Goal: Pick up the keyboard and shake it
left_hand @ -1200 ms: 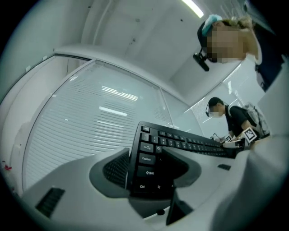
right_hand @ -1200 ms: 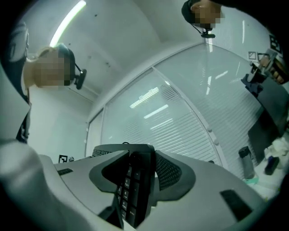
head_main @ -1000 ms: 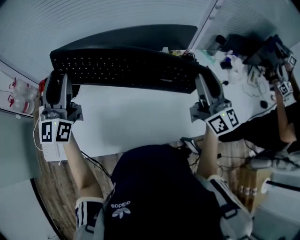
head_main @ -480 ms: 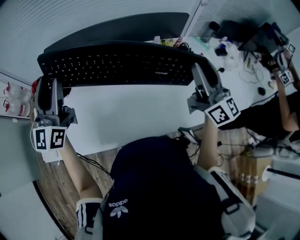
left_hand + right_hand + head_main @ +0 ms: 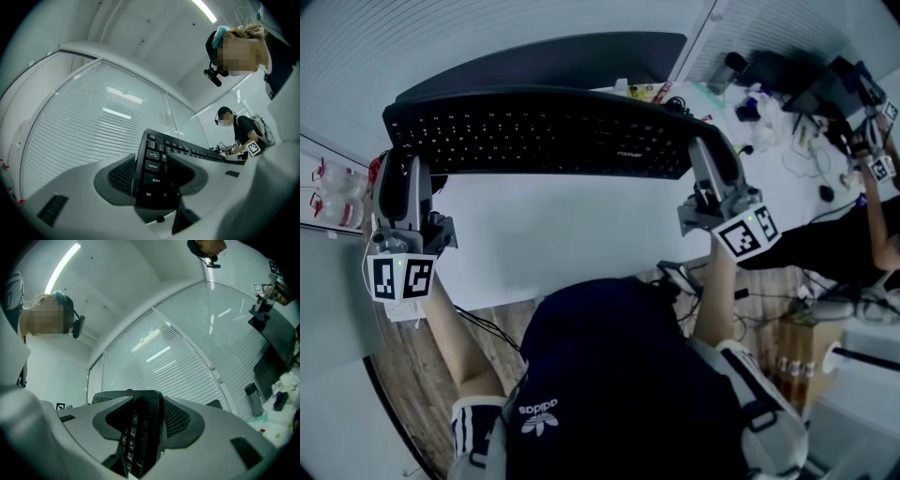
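A long black keyboard [image 5: 534, 136] hangs in the air above the white desk [image 5: 562, 234], keys facing up toward me. My left gripper [image 5: 401, 161] is shut on its left end, and my right gripper [image 5: 710, 155] is shut on its right end. In the left gripper view the keyboard [image 5: 157, 161] stands edge-on between the ribbed pads of the left gripper [image 5: 152, 176], Ctrl and Shift keys showing. In the right gripper view the number-pad end of the keyboard [image 5: 140, 437] is clamped in the right gripper [image 5: 143, 420].
A dark curved panel [image 5: 562, 58] lies behind the keyboard. Bottles, cables and small clutter [image 5: 759, 103] cover the desk's right part. Another person [image 5: 872, 187] works at the far right. Bottles [image 5: 328, 197] stand at the left edge. A glass wall with blinds [image 5: 93, 122] lies ahead.
In the head view the keyboard sits slightly higher and further left than a second ago. Both grippers keep the same hold on its ends.
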`<state>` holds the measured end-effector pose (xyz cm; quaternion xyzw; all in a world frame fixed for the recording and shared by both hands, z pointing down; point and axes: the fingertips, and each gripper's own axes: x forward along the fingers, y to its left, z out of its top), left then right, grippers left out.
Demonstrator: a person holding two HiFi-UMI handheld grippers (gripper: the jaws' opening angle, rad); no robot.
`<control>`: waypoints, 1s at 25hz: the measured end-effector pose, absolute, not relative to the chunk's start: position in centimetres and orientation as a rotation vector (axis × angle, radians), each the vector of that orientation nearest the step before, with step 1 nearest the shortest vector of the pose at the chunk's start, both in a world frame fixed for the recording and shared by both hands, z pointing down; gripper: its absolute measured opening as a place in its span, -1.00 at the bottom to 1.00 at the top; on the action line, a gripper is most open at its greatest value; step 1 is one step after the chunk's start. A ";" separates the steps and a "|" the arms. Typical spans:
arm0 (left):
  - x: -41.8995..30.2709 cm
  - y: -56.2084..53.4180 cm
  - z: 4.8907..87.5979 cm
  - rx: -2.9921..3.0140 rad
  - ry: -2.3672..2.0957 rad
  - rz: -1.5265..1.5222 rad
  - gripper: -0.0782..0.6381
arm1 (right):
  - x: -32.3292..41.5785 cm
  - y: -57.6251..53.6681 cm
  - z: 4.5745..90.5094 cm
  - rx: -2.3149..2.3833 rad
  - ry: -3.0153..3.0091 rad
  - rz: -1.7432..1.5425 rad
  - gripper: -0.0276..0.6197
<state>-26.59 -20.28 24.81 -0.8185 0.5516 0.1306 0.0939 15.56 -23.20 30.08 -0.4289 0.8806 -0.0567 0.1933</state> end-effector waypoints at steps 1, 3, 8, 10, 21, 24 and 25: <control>-26.6 -20.3 24.8 -2.427 1.637 0.384 -0.20 | 15.6 -23.2 30.1 -1.203 2.469 -0.162 -0.38; -26.6 -20.3 24.8 -2.428 1.637 0.380 -0.20 | 15.6 -23.3 30.3 -1.206 2.469 -0.163 -0.38; -26.5 -20.1 24.9 -2.432 1.637 0.386 -0.20 | 15.7 -23.1 30.3 -1.210 2.475 -0.156 -0.38; -26.5 -20.1 24.9 -2.430 1.637 0.380 -0.20 | 15.7 -23.2 30.4 -1.205 2.472 -0.155 -0.38; -26.5 -20.1 24.6 -2.428 1.636 0.385 -0.20 | 15.8 -23.1 31.0 -1.201 2.451 -0.196 -0.38; -26.5 -20.2 24.6 -2.432 1.632 0.395 -0.20 | 15.9 -23.0 31.1 -1.212 2.454 -0.194 -0.38; -26.5 -20.2 24.6 -2.432 1.631 0.396 -0.20 | 15.8 -23.0 31.0 -1.217 2.456 -0.186 -0.38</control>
